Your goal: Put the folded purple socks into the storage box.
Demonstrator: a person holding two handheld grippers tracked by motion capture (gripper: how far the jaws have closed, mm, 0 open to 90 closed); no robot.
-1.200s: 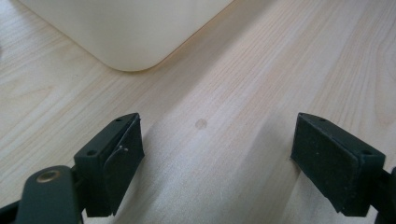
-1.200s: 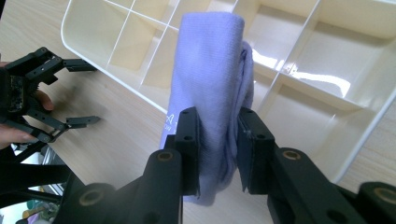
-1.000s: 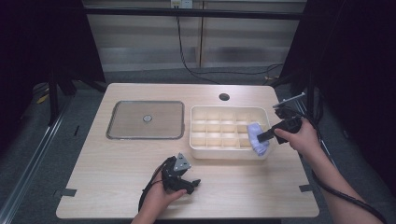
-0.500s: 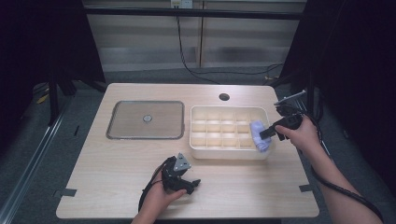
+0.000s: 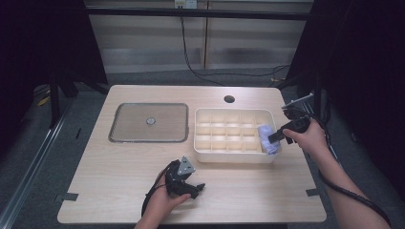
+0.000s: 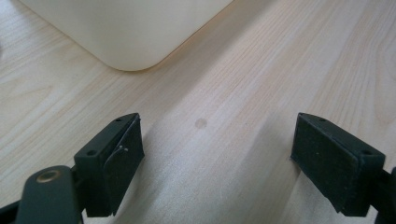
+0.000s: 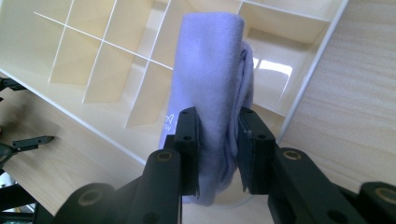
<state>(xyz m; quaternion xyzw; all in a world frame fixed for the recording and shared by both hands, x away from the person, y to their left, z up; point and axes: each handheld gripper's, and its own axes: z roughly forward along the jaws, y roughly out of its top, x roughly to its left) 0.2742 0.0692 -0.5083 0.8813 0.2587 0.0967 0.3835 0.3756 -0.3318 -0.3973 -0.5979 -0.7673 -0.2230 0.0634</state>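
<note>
A rolled pale-purple cloth (image 7: 210, 88) is pinched between the jaws of my right gripper (image 7: 218, 147), which holds it over the right-hand cells of the cream divided tray (image 7: 98, 70). From above, the cloth (image 5: 267, 138) hangs at the tray's (image 5: 234, 155) right end with the right gripper (image 5: 277, 136) reaching in from the right. My left gripper (image 5: 193, 188) rests low on the table near the front edge, left of the tray's front corner. Its jaws (image 6: 217, 158) stand wide apart over bare wood with nothing between them.
A grey square lid (image 5: 149, 122) with a small centre knob lies flat at the table's left. A round cable hole (image 5: 229, 99) sits near the back edge. The tray's rounded corner (image 6: 126, 37) lies just ahead of the left gripper.
The right gripper has shifted slightly with the cloth, bringing it from the tray's front right corner to a bit farther back along the right end. The left gripper has stayed put.
</note>
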